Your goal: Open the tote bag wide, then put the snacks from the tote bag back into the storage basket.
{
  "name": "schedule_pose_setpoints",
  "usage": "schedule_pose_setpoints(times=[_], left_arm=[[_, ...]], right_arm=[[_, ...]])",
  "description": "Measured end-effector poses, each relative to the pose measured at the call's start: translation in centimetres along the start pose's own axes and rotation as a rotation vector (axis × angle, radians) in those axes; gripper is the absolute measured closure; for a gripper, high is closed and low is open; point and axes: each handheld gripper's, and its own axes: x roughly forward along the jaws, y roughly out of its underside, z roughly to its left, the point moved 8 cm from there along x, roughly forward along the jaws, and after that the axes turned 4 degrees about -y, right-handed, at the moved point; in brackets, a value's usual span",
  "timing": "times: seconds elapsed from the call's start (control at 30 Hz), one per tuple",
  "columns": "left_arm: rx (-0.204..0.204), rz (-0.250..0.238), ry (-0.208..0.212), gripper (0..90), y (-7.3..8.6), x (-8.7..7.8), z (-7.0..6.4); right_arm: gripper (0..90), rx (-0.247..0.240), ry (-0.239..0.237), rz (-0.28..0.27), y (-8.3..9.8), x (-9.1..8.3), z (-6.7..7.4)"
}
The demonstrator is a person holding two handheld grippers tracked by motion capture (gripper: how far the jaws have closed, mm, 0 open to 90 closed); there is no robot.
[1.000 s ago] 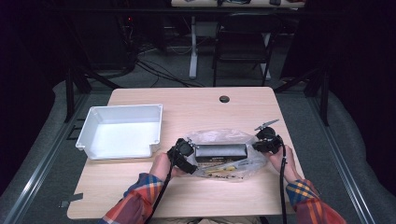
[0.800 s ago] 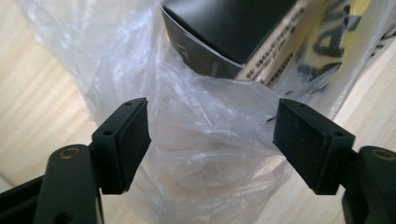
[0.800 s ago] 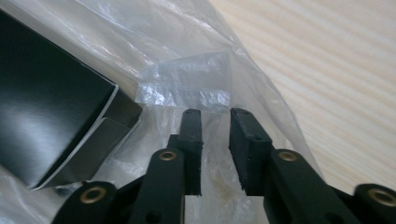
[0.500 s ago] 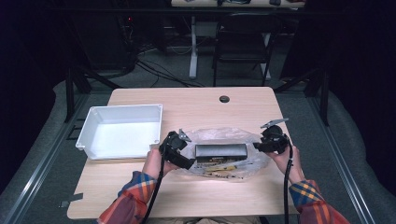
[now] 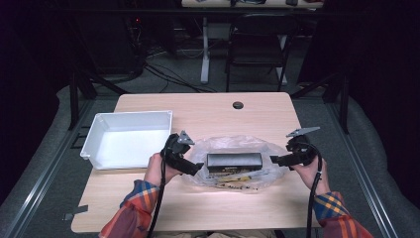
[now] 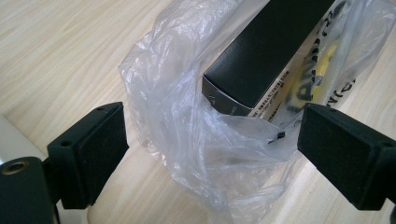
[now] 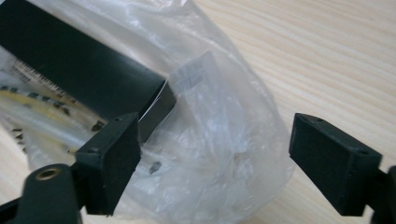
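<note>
**Two grippers let go of the bag**

Both sets of jaws have just been opening — left gripper and right gripper flank the plastic bag, gaping, film loose between the pads, unpinched. Black box lies inside the bag; white tray sits left of it, likely the destination.
</note>
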Motion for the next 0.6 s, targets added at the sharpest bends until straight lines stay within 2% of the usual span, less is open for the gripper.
schedule_pose_setpoints(times=[0.23,0.33,0.47,0.6], left_arm=[[0.054,0.009,0.002,7.8,-0.3,0.2,-0.3],[0.077,0.016,0.000,7.8,-0.4,0.2,-0.5],[0.100,0.023,0.001,7.8,-0.5,0.2,-0.7],[0.132,0.030,0.010,7.9,-0.7,0.1,-0.8]], right_arm=[[6.0,-0.030,-0.018,0.025,1.7,-0.5,1.0],[3.4,-0.031,-0.029,0.017,2.3,-0.8,1.3],[2.4,-0.045,-0.022,0.028,3.2,-1.0,1.4],[1.3,-0.045,-0.036,0.036,4.0,-0.8,1.3]])
